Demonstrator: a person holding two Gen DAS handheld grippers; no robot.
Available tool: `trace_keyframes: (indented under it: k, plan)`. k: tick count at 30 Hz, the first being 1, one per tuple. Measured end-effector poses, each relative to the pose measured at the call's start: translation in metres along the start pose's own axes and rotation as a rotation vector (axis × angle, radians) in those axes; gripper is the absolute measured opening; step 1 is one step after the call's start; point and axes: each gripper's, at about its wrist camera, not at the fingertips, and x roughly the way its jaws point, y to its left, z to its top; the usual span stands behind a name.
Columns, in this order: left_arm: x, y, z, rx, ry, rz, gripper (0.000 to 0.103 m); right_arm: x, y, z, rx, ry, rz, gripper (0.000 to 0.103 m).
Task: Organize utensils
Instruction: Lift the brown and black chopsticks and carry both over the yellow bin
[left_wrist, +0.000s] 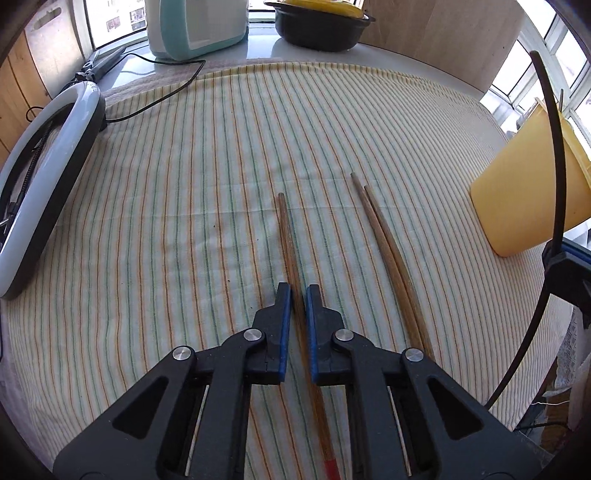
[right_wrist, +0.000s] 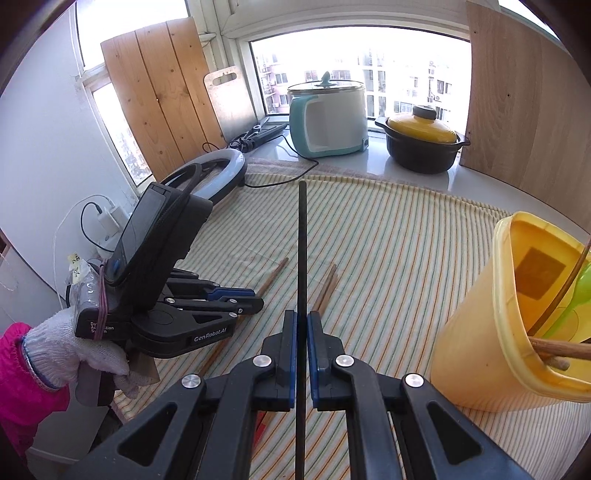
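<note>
My left gripper (left_wrist: 297, 291) is shut on a brown wooden chopstick (left_wrist: 288, 236) with a red end. The stick runs forward from the pads, low over the striped cloth (left_wrist: 184, 221). To its right, two more wooden chopsticks (left_wrist: 388, 251) lie side by side on the cloth. My right gripper (right_wrist: 301, 317) is shut on a thin black chopstick (right_wrist: 302, 251) that points up and away, raised beside the yellow cup (right_wrist: 476, 332). The cup holds wooden chopsticks (right_wrist: 557, 349) and a green spoon (right_wrist: 576, 295). The right wrist view shows the left gripper (right_wrist: 255, 299) in a gloved hand (right_wrist: 74, 347).
A ring light (left_wrist: 48, 166) lies at the cloth's left edge with its cable (left_wrist: 166, 92) running back. On the sill behind stand a teal cooker (right_wrist: 328, 118) and a black pot with a yellow lid (right_wrist: 424, 144). Wooden boards (right_wrist: 159, 96) lean at the back left and right.
</note>
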Motion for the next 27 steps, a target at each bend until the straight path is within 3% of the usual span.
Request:
trace_keyframes:
  k: [6, 13, 27]
  plan:
    - [-0.028, 0.009, -0.002, -0.068, -0.086, -0.069, 0.004, -0.013, -0.002, 0.003, 0.009, -0.033, 0.016, 0.003]
    - [-0.085, 0.004, 0.005, -0.065, -0.241, -0.1, 0.004, -0.037, 0.002, 0.012, 0.004, -0.095, 0.028, 0.003]
    - [-0.159, -0.017, 0.018, -0.021, -0.436, -0.154, 0.004, -0.092, 0.002, 0.043, -0.019, -0.247, 0.01, 0.003]
